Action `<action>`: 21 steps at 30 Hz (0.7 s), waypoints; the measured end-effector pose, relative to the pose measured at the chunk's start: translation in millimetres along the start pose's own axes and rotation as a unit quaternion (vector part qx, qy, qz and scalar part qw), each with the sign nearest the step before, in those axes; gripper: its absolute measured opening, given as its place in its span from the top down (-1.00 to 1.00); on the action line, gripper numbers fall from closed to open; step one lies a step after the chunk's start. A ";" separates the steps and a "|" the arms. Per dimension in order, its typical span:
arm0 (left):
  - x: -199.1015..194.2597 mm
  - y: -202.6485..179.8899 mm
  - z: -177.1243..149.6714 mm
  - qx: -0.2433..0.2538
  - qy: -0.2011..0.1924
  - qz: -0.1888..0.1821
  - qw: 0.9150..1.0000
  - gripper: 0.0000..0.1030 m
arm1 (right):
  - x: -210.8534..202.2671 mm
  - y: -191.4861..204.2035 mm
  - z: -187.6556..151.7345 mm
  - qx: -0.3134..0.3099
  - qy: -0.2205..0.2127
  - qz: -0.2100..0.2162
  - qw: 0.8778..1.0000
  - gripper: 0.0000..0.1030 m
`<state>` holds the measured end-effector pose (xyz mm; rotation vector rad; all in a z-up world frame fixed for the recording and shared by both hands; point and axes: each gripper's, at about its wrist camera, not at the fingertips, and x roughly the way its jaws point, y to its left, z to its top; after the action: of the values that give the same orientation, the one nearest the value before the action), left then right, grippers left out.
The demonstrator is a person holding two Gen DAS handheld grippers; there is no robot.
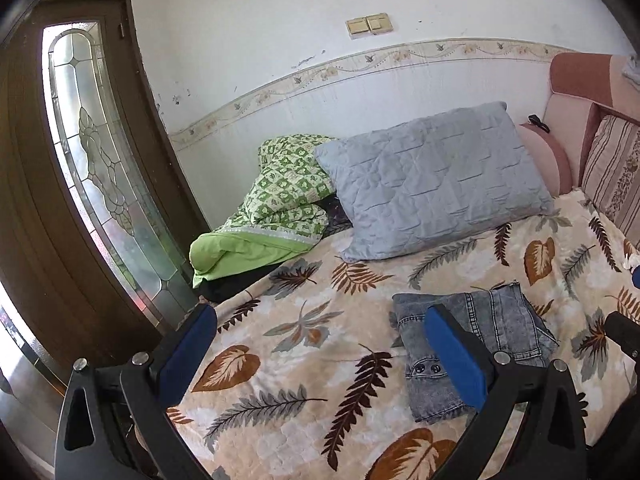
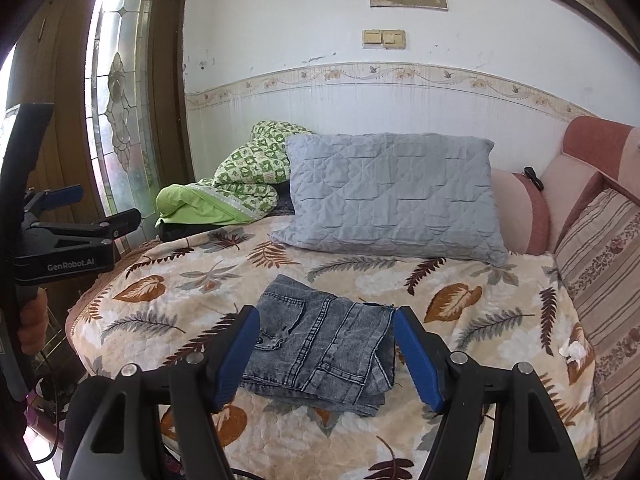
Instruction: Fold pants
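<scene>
Pants; "GenRobot.AI" on left tongs

Open bedspread around pants (pillow behind)

A white wall carries a floral border strip and a twin switch plate. At nine o'clock, daylight comes through a brown door with leaded glass. A leaf-print bedspread covers the bed.

Soft daylight (fisheye-warped edges), sharp
</scene>
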<state>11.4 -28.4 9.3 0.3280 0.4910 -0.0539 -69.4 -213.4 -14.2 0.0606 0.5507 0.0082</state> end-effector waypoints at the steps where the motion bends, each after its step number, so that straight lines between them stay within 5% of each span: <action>1: 2.6 -0.2 -2.3 -0.001 0.004 -0.002 1.000 -1.00 | 2.4 0.5 -0.7 0.000 0.003 0.000 1.000 -0.41; 21: 44.2 19.1 -50.1 -0.037 0.057 -0.042 0.997 -1.00 | 35.3 36.7 -13.5 -0.040 0.060 -0.001 0.997 -0.41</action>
<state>30.1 7.1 -47.5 0.2384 0.6185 -0.0986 -46.1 -175.2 -42.0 -0.0177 0.6695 0.0328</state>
